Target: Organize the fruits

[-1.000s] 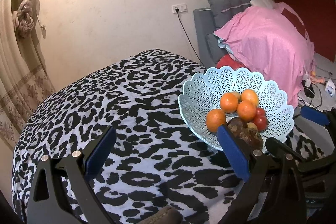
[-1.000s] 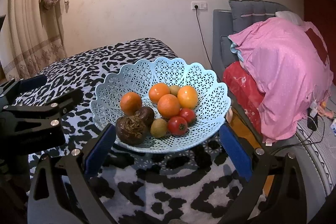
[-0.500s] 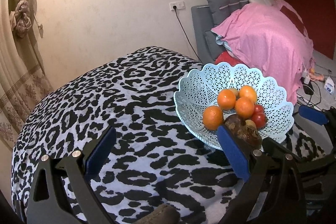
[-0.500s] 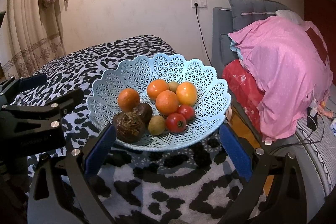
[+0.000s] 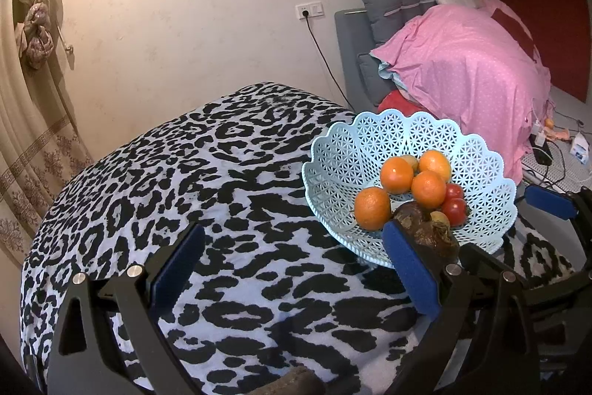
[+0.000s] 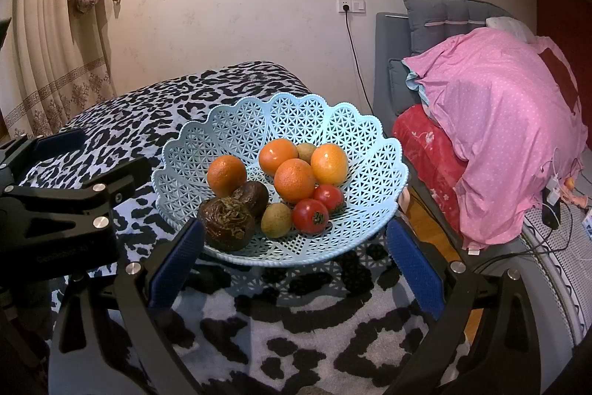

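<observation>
Pale blue lattice basket point(image 6: 281, 121) near the right edge of the leopard-print tabletop point(image 5: 185, 173), broad bare cloth to its left, holding four oranges point(image 6: 294, 180), two tomatoes point(image 6: 310, 215) and dark fruits; left tongs point(image 5: 292, 269) and right tongs point(image 6: 292, 265) both gape apart, empty.

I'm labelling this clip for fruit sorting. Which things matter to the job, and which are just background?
Job:
basket
oranges
tomatoes
kiwis
dark brown fruits
right claw
left claw

Background:
pink bedding
curtain
wall socket
</observation>
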### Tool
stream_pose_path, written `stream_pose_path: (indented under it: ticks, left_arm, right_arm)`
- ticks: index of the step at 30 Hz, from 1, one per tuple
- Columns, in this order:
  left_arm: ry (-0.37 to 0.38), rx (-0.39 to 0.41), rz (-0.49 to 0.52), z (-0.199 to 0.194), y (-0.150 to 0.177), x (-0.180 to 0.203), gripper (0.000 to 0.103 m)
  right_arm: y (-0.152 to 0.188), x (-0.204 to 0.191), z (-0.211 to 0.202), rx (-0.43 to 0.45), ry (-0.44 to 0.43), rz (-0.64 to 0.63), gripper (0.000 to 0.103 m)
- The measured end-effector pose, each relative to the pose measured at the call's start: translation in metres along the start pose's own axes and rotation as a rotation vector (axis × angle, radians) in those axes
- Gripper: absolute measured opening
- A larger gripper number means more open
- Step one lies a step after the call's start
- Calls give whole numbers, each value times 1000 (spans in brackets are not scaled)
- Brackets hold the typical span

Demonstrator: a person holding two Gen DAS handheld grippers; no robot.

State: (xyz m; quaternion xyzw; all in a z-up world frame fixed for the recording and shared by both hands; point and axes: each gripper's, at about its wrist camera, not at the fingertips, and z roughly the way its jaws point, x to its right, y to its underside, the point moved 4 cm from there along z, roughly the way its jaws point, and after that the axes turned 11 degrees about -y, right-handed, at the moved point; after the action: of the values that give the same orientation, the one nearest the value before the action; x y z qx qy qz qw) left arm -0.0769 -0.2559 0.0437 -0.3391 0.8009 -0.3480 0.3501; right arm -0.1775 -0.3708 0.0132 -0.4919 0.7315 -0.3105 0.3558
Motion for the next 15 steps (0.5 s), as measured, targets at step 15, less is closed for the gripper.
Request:
stream_pose_path:
  ticks: [15]
  left_arm:
    - [1, 25, -1, -6, -1, -3, 96]
  right_arm:
    - [0, -4, 0, 3, -3, -11, 100]
